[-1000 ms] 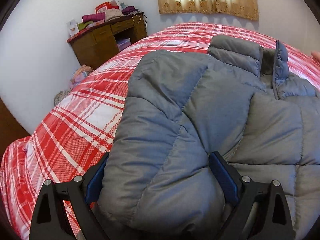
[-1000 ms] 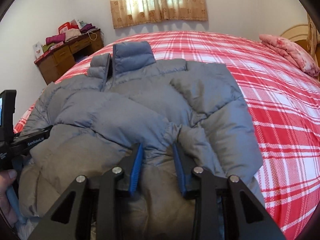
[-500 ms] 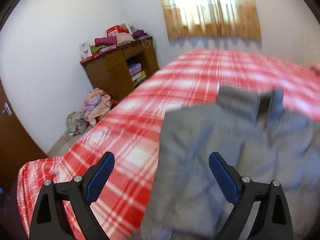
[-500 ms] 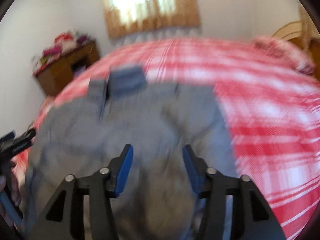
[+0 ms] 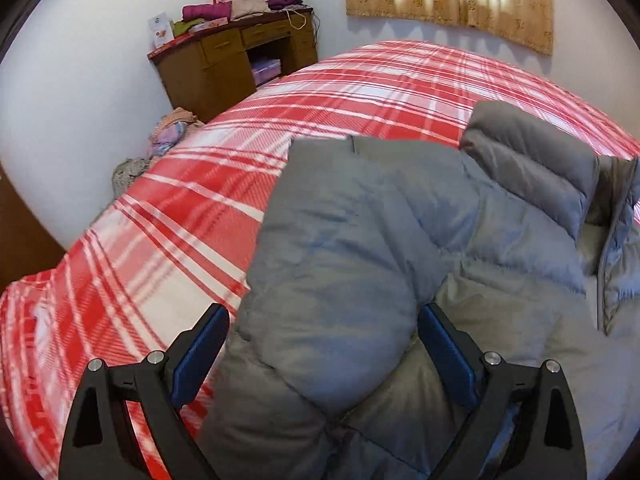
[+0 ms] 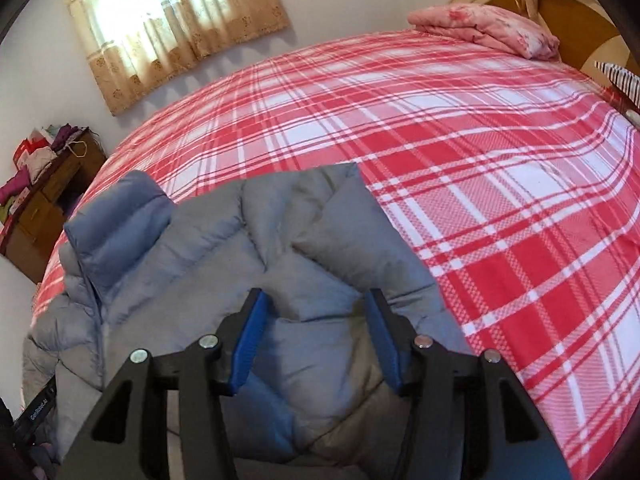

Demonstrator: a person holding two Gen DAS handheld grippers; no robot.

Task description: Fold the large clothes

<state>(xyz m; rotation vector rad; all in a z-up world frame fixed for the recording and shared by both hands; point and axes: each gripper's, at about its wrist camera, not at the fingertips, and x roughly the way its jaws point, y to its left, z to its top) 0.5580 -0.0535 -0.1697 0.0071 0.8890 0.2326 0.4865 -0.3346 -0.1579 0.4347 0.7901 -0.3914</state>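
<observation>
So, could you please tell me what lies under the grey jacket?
The jacket lies on the red plaid bedspread, which shows all around it. Anything directly beneath it is covered.

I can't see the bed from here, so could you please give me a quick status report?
Left gripper open, right gripper open, each straddling a folded-in sleeve. Grey puffer jacket flat on plaid bed. Nothing in the way.

Left hand-held gripper (image 5: 322,350) jaws wide apart; right hand-held gripper (image 6: 316,340) likewise.

Jacket (image 5: 360,264) on bed (image 5: 160,216), seemingly.
</observation>
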